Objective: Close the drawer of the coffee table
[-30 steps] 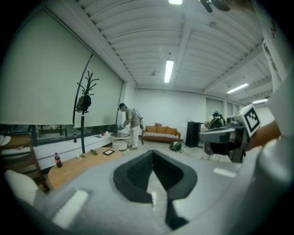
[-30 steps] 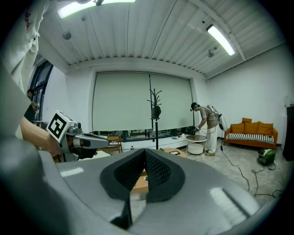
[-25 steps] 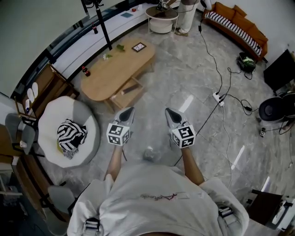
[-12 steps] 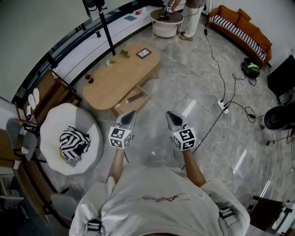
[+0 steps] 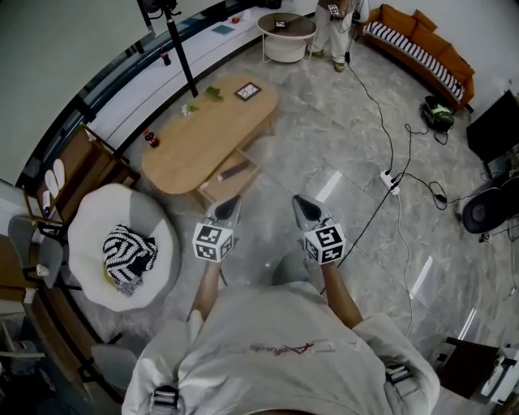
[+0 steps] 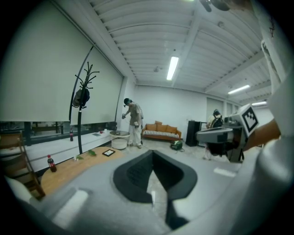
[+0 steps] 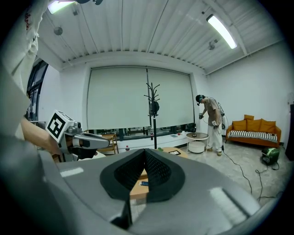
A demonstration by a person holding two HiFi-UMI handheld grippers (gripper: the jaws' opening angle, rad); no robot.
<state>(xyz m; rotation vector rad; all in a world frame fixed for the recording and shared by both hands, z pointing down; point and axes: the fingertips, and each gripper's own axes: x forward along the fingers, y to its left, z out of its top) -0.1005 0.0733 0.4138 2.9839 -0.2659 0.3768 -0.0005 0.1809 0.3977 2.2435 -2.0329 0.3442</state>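
Observation:
The oval wooden coffee table (image 5: 203, 134) stands ahead on the marble floor. Its drawer (image 5: 229, 175) is pulled out toward me, with a dark flat item (image 5: 234, 171) lying in it. My left gripper (image 5: 228, 204) is shut and empty, its tip just short of the drawer front. Level with it to the right, my right gripper (image 5: 302, 203) is also shut and empty over bare floor. In the right gripper view the closed jaws (image 7: 145, 151) frame the open drawer (image 7: 139, 184). The left gripper view looks past its closed jaws (image 6: 152, 153) along the table top (image 6: 76, 167).
On the table are a cola bottle (image 5: 149, 138), green leaves (image 5: 212, 93) and a small framed picture (image 5: 247, 91). A white armchair (image 5: 93, 235) with a striped cushion sits at left. A power strip (image 5: 388, 180) with cables lies at right. A person (image 5: 336, 20) stands by a round side table (image 5: 285, 32).
The table and its open drawer have drawn slightly closer to both grippers. The grippers keep their shut pose side by side. The person at the back has stepped right, away from the round table.

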